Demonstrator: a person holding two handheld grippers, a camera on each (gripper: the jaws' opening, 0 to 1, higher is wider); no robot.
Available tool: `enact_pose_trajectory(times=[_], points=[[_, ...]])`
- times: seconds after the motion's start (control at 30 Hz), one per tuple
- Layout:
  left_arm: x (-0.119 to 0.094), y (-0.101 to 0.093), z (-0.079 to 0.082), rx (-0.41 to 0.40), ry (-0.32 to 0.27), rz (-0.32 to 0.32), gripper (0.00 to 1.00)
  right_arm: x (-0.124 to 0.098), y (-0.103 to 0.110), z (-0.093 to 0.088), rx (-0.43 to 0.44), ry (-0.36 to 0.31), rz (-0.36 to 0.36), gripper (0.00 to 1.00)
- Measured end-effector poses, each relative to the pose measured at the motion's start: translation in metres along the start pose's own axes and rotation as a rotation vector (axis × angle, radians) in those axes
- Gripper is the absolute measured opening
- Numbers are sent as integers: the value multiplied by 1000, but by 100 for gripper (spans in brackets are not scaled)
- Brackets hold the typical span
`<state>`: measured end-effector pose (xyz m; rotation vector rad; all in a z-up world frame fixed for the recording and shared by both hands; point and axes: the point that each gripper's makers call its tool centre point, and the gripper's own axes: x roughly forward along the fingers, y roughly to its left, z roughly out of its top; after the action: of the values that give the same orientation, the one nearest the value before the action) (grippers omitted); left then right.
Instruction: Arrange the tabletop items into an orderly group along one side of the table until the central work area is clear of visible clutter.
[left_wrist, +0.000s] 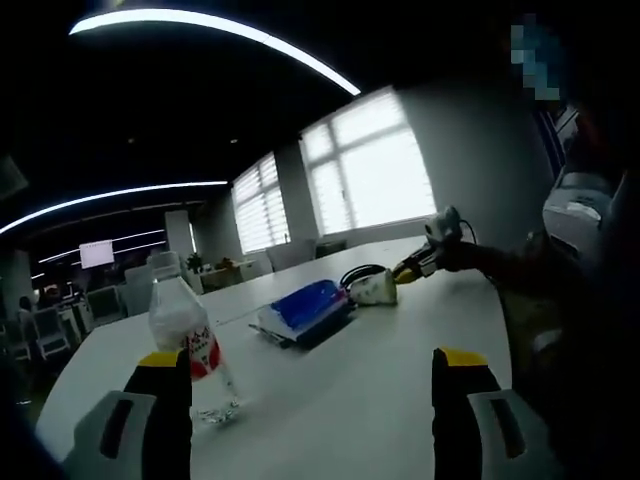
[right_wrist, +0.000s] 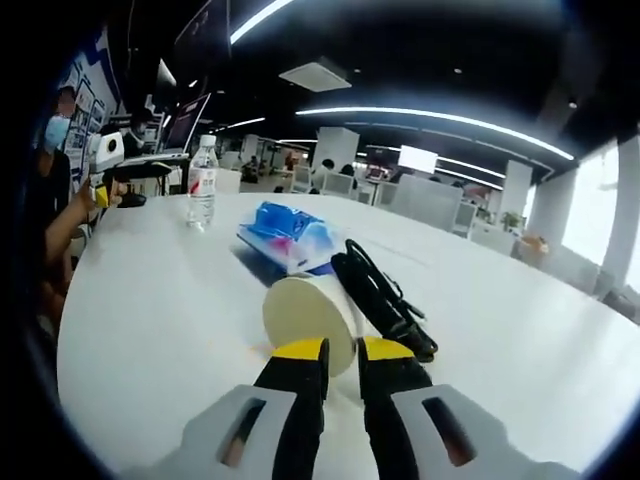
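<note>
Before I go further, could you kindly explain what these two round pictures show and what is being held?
A person holds a two-jaw gripper in each hand; a fisheye camera rides on each. The left gripper view looks past the open left gripper at a white table with a bottle, a blue pack and a black cable. The right gripper view shows the right gripper, jaws close together, pinching the rim of a paper cup lying on its side beside the cable.

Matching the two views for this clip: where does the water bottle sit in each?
Left gripper view: the water bottle stands lower left, by that gripper's left jaw.
Right gripper view: it stands upper left, at the table's far edge.
Shared landmark: the blue packet lying mid-table.
</note>
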<state>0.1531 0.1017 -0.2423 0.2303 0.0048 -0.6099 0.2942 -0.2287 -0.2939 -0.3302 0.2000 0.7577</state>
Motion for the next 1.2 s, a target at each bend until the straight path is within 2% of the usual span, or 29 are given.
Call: enact_pose_trajectory(times=[0.1, 0.33, 0.6, 0.9, 1.2], points=[[-1, 0, -3, -4, 6, 0, 100, -3, -3, 3, 5, -14, -14, 1], [-1, -2, -5, -7, 3, -6, 100, -12, -1, 10, 13, -25, -9, 0], [0, -7, -6, -7, 2, -17, 100, -23, 5, 34, 23, -83, 23, 0], [-6, -9, -3, 6, -3, -12, 100, -25, 6, 53, 12, -110, 45, 0], [-9, -7, -4, 16, 10, -5, 100, -23, 6, 94, -69, -101, 117, 0]])
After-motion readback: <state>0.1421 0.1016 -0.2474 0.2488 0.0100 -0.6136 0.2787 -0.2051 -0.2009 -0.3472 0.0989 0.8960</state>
